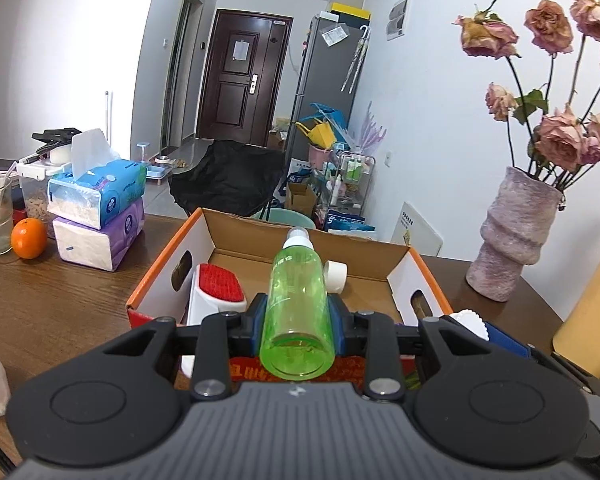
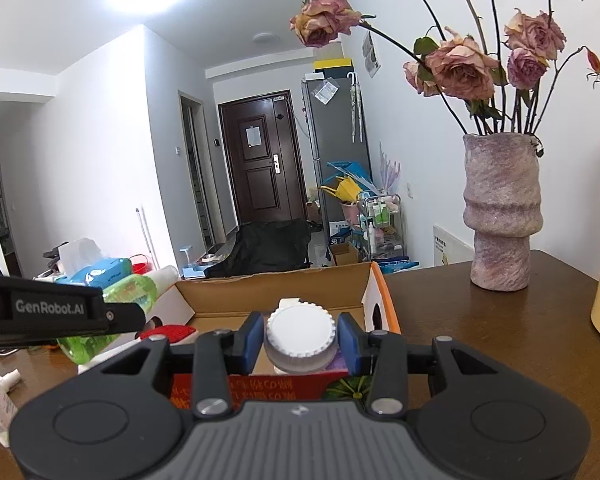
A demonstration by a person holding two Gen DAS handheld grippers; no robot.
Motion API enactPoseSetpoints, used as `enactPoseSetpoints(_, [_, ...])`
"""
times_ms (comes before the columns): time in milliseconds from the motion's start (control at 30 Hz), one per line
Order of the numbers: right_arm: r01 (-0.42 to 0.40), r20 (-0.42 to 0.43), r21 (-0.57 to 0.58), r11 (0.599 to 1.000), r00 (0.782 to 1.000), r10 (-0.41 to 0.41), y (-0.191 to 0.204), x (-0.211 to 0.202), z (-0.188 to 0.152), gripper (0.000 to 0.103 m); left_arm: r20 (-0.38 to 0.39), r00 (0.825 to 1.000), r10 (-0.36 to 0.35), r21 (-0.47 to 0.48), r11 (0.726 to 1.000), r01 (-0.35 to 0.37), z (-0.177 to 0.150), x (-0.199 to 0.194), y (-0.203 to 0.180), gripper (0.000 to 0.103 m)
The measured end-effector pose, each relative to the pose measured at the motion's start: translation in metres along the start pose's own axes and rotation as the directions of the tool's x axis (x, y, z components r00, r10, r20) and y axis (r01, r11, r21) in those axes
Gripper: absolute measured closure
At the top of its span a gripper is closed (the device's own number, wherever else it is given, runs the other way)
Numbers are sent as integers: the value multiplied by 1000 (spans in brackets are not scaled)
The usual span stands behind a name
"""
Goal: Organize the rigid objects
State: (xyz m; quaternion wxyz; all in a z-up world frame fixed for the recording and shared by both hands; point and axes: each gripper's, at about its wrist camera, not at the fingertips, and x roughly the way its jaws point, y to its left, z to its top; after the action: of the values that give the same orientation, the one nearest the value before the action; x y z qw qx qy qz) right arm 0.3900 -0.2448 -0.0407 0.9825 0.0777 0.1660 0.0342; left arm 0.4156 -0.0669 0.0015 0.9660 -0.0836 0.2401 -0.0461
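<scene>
Holding: left claw (image 1: 298, 320) clamps green bottle (image 1: 298, 304); right claw (image 2: 302, 342) clamps white-capped jar (image 2: 300, 340). Both hang above open cardboard box (image 1: 160, 272) on bench (image 1: 60, 304), red brush (image 1: 219, 284) inside.

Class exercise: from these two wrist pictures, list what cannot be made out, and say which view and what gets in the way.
- Left wrist view: the green bottle in the left gripper hides the box floor behind it.
- Right wrist view: the white-capped jar in the right gripper shows little body; the gripper covers it.
- Right wrist view: the red brush is mostly behind the other gripper.
</scene>
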Motion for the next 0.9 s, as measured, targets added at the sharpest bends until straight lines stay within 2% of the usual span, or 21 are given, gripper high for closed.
enactPoseSetpoints(900, [4,-30,-37,999,1000,-5,5,76,15,63,-32,997,65,-20,998,-66,25,78,10,71])
